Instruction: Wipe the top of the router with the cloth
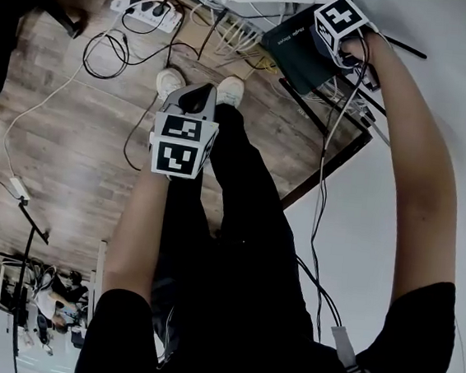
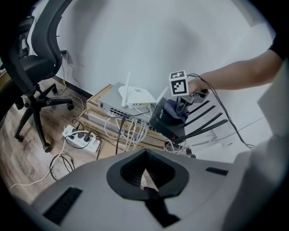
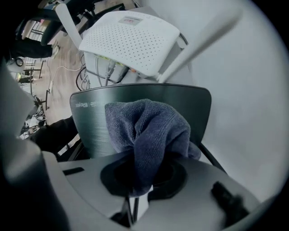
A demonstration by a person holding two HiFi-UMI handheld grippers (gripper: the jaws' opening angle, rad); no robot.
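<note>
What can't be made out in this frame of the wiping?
- Right gripper view: the router top under the cloth is covered, so dust cannot be judged.
- Right gripper view: the print on the router is too small to read.
- Head view: the marker cube hides where cloth meets router.

Small logo (image 3: 86,104) on router (image 3: 90,128), illegible.

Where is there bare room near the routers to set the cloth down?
The wood floor left of the person's legs, bordered by the power strip, is mostly bare. The white router has a free top too. Crowded: cables tangle between the strip and the black router.
</note>
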